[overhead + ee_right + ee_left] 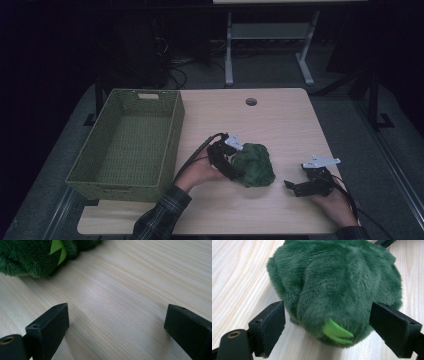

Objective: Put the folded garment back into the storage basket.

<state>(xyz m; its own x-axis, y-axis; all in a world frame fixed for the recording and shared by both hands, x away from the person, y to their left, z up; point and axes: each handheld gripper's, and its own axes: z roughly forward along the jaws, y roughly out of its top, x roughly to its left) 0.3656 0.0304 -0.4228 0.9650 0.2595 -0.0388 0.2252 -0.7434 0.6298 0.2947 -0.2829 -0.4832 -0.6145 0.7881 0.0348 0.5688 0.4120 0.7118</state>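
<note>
A dark green plush toy [255, 165] lies on the pale wooden table [285, 120], a little right of the middle. My left gripper [235, 160] comes at it from the left and is open. In the left gripper view the plush toy [332, 277] sits between the spread jaws of the left gripper [327, 307], with a light green felt piece [335, 332] at its near end. My right gripper [296, 176] rests low over the table to the right of the toy. The right gripper [117, 308] is open over bare wood, with the plush toy [27, 257] at the upper left.
A green woven basket [120, 186] stands on the table's left side, with nothing in it. A round cable hole [251, 101] is near the far edge. Beyond the table are a metal frame's legs [229, 55] and a dark floor.
</note>
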